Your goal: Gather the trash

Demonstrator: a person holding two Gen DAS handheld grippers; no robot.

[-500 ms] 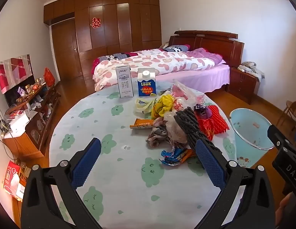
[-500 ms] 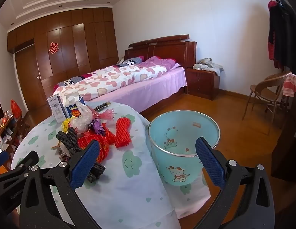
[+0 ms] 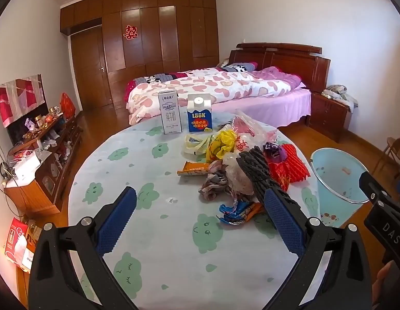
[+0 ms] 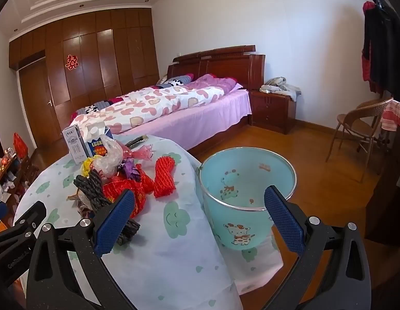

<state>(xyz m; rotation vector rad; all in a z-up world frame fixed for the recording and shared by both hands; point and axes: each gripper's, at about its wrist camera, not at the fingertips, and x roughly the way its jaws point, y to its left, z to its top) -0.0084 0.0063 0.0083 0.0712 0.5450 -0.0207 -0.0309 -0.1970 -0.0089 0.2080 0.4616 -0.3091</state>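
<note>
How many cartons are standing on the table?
2. A white carton and a blue carton stand side by side at the table's far edge. Flattened ones could hide in the trash pile.

Tabletop (image 3: pixel 153 232) bare from 6 to 10 o'clock; trash pile (image 3: pixel 241 170) blocks 1 o'clock, two cartons (image 3: pixel 184 115) at 12, bin (image 4: pixel 247 196) mouth unobstructed.
</note>
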